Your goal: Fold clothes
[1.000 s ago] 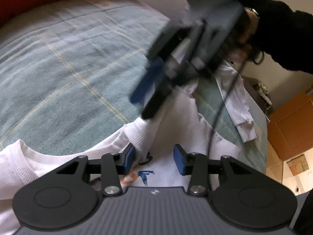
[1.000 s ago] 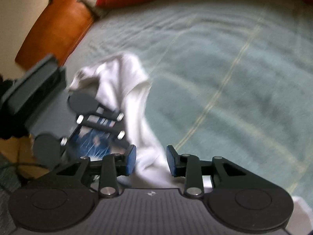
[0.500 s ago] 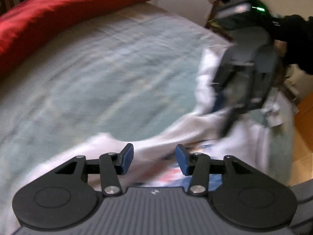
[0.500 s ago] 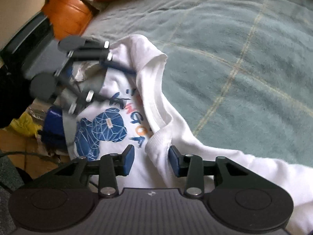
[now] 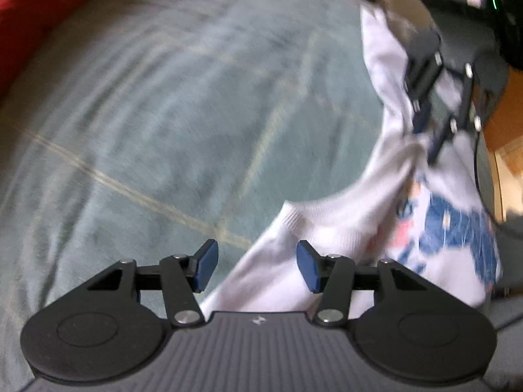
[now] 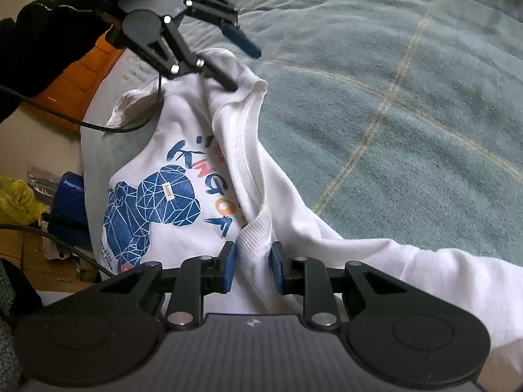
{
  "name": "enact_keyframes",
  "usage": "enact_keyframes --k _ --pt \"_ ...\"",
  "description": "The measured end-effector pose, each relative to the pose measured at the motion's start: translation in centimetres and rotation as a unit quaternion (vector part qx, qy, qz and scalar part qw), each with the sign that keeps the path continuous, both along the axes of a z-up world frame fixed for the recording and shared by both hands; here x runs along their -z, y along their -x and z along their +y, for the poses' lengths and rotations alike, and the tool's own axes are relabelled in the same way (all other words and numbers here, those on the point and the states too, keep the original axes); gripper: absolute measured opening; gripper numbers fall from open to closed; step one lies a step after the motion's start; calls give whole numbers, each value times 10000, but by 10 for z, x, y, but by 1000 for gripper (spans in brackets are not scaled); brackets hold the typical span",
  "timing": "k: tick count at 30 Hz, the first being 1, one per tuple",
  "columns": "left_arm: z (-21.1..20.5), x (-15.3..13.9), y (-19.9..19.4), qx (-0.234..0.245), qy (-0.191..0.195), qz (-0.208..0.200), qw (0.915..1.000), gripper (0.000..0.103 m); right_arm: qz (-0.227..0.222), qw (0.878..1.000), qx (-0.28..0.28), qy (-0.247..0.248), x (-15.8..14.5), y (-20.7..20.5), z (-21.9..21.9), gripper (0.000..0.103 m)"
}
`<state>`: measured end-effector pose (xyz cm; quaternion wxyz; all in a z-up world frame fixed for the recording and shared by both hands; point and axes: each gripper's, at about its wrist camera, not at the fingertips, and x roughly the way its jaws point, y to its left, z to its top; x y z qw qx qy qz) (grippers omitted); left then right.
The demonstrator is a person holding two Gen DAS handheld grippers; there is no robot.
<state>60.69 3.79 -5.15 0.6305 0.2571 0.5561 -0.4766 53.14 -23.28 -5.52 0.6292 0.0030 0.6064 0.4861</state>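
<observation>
Bedspread [image 6: 408, 104] | shirt [image 6: 183, 170] collar between closing right gripper [image 6: 253, 266] fingers

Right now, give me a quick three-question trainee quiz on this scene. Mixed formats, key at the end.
1. True or false: the white shirt lies on a bare wooden floor.
2. The large print on the shirt's front is mostly: A green, B blue, C black.
3. What colour is the person's sleeve in the right wrist view?

Key
1. False: it lies on the blue-green bedspread.
2. B.
3. Black.
</observation>
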Motion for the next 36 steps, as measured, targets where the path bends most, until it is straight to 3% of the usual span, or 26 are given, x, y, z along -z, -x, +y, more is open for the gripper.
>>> enact_keyframes --k 4,8,11,16,22,29,36 --pt "-4 10 11 91 -262 -89 9996 50 -64 9999 79 4 4 3 0 27" --pt "-8 5 27 211 -286 -164 9992 23 -333 9993 7 141 -1 9 4 19" --pt "-9 -2 44 322 -339 -509 9976 2 -615 9976 -123 302 -7 13 8 14" --pt "1 -27 59 -233 -95 -1081 9938 1 -1283 9892 -275 658 -24 17 17 11" --pt "13 -55 53 -1046 155 -1746 9789 1 -2179 9682 -259 1198 -40 2 25 11" --pt "20 -59 40 -1564 220 -2291 9605 1 -2978 9400 -32 1663 -45 -27 36 11" --pt "26 -56 14 -2060 236 -2554 9444 1 -3640 9104 275 1948 -43 -63 47 10"
